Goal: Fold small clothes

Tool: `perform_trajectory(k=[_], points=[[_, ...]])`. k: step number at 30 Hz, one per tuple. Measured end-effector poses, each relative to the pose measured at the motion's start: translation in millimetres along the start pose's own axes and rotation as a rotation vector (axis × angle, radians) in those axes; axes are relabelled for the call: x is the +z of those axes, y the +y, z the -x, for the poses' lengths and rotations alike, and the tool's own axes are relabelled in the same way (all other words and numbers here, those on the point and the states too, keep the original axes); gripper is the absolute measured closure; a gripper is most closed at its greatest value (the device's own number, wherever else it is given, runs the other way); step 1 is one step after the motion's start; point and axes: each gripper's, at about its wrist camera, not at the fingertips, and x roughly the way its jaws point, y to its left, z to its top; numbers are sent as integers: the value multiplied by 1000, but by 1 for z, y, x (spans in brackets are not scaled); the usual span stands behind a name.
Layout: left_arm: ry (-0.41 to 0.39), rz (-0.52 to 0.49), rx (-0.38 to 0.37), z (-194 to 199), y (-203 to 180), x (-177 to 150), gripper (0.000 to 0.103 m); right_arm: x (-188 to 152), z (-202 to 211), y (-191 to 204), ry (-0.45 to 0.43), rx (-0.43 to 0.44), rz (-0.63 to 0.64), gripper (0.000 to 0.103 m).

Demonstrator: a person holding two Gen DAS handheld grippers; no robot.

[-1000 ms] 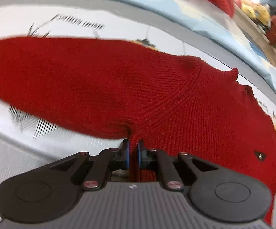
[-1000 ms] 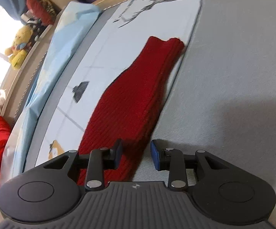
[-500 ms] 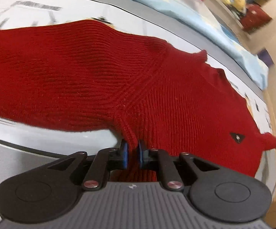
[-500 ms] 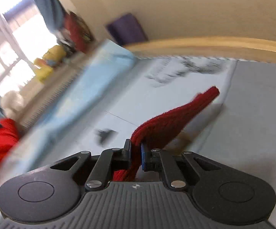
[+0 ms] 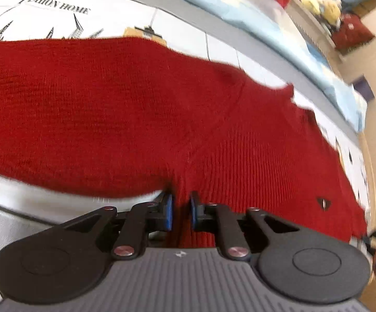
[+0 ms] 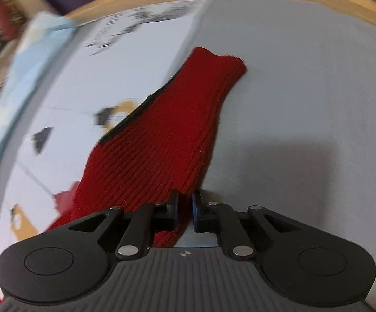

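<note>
Left wrist: left tongs (image 5: 179,209) clamp the red knitted sweater (image 5: 136,119), spread on the printed bedsheet (image 5: 58,15); right tongs (image 6: 185,212) pinch its sleeve (image 6: 167,135). No fold done yet.

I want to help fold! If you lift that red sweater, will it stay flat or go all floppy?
Probably floppy: the red sweater is soft ribbed knit. Its sleeve drapes loosely from the right gripper. It likely won't slip, since the left gripper pinches fuzzy fabric.
</note>
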Motion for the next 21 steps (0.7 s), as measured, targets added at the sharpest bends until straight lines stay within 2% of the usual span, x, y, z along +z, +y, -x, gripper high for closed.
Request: perform_trajectory(k=[2, 3, 6, 7, 8, 9, 13, 15, 16, 17, 18, 19, 21], points=[[-1, 34, -6, -5, 1, 8, 86, -8, 7, -3, -3, -25, -26, 92], [-3, 42, -7, -7, 1, 10, 86, -13, 10, -3, -15, -1, -31, 92], [-13, 49, -14, -8, 2, 10, 86, -18, 25, 12, -120, 42, 5, 83], [-16, 53, -21, -8, 3, 9, 86, -25, 32, 23, -161, 44, 63, 74], [-18, 57, -27, -6, 6, 8, 86, -32, 37, 33, -164, 55, 111, 69], [-17, 61, -30, -5, 7, 7, 86, -38, 40, 40, -138, 81, 138, 68], [-6, 86, -42, 0, 16, 6, 84, -90, 29, 72, 171, 269, 220, 64], [-5, 107, -55, 2, 21, 7, 82, -115, 24, 84, 278, 292, 251, 60], [-6, 118, -61, 2, 23, 7, 82, -126, 21, 91, 314, 310, 274, 53], [-9, 128, -65, 2, 23, 6, 82, -133, 19, 99, 327, 322, 311, 43], [-12, 131, -67, 2, 23, 6, 82, -137, 20, 106, 306, 326, 345, 41], [-18, 132, -67, 2, 23, 6, 82, -138, 21, 112, 289, 338, 362, 38], [-30, 143, -68, 2, 24, 6, 82, -138, 18, 119, 299, 382, 363, 39]])
